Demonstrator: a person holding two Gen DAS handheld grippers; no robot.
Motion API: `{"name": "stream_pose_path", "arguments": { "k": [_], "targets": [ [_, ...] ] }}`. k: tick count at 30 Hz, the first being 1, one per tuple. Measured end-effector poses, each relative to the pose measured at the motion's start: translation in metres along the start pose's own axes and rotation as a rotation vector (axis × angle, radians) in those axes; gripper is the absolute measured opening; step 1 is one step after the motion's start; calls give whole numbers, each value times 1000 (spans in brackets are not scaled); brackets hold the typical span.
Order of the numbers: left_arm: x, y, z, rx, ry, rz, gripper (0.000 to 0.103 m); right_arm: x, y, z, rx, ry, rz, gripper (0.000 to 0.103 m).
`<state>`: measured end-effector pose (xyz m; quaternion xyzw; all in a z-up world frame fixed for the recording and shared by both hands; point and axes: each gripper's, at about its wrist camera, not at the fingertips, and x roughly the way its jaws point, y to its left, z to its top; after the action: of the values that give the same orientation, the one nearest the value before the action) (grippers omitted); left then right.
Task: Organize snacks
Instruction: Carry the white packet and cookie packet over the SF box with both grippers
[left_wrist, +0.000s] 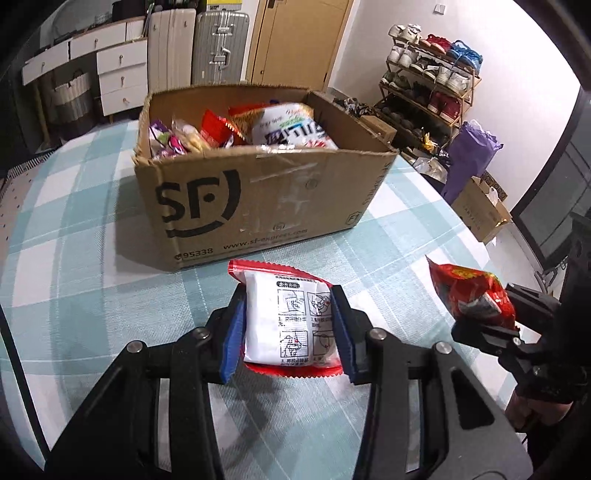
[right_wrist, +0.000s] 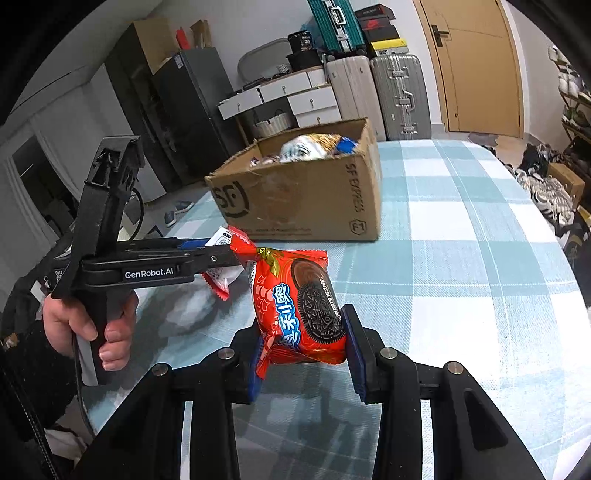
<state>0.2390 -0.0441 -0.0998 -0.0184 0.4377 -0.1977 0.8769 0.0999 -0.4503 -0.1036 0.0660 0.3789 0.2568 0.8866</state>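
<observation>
Now the left gripper (left_wrist: 290, 325) clamps a white red-edged snack packet (left_wrist: 290, 321), the right gripper (right_wrist: 308, 350) a red cookie packet (right_wrist: 299, 306), before the brown cardboard box (left_wrist: 258, 199) on the checked tabletop (left_wrist: 74, 240).

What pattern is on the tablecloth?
The tablecloth has a pale blue and white check, clearest in the right wrist view.

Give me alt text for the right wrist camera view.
The right tool grips a red cookie packet above a blue checked tablecloth. Left of it, a hand holds the left tool, which is gripping another packet; beyond sits a cardboard box of snacks.
</observation>
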Motion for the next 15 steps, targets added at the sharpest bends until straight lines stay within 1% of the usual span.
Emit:
{"name": "stream_pose_path", "arguments": {
  "k": [1, 2, 4, 5, 7, 12, 15],
  "targets": [
    [-6, -2, 1, 1, -6, -1, 40, -2, 2, 2, -3, -4, 2, 37],
    [-21, 2, -6, 1, -12, -3, 40, -4, 4, 3, -6, -7, 4, 37],
    [-33, 2, -6, 0, -25, -4, 40, -6, 9, 6, -16, -15, 4, 37],
    [-47, 7, -13, 0, -30, -4, 40, -8, 11, 8, -19, -18, 4, 37],
    [-64, 11, -15, -5, -41, -2, 40, -11, 15, 11, -30, -26, 5, 37],
    [-88, 19, -18, -45, -36, -7, 40, -16, 25, 22, -52, -43, 8, 37],
    [-106, 24, -17, -67, -51, -20, 40, -19, 31, 31, -67, -53, 14, 37]
  ]
}}
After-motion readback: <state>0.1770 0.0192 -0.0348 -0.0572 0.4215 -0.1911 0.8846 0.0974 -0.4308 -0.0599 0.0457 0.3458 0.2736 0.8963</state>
